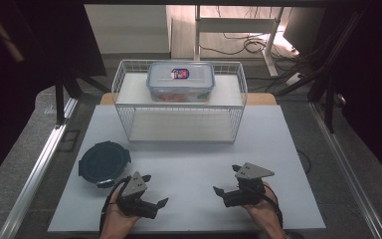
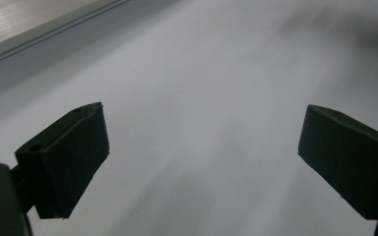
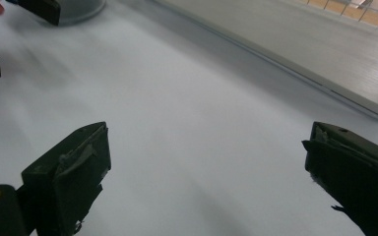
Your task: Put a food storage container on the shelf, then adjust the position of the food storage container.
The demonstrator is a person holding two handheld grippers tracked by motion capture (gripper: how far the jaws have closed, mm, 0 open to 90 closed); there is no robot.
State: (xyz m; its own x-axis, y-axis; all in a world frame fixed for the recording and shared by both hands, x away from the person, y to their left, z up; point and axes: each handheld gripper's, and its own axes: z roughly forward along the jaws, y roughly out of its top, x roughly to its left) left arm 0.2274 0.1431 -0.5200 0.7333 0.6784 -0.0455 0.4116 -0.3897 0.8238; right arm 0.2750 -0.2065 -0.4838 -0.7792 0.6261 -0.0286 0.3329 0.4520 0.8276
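Two grippers rest low on the white mat point(image 1: 189, 164), both w/ jaws spread wide and nothing between them. Left gripper point(image 1: 152, 190) sits at the mat's near left, held in the person's left hand point(image 1: 117, 219); its jaws point right, toward mid-mat. Nearest thing to it is the round dark lid point(image 1: 104, 162), lying flat on the mat just beside and behind the gripper, not touching the jaws as far as the high view shows. In the left gripper view the left gripper point(image 2: 202, 162) has bare mat btwn its two black pads, blurred. Right gripper point(image 1: 227, 179) is at the near right, in the right hand point(image 1: 263, 209), jaws pointing left, well apart from the lid. Right gripper view: right gripper point(image 3: 204, 169) over bare mat, pads frayed at the edges; the left gripper's black jaw tips sit at top left, far off. Wire rack point(image 1: 179, 99) stands at the mat's far side, centred, two shelves. Clear box point(image 1: 181, 81) w/ a latched lid and a blue-red label sits on the top shelf; reddish contents, can't tell what. Rack's lower shelf edge point(image 3: 325, 59) crosses the right gripper view at top right.
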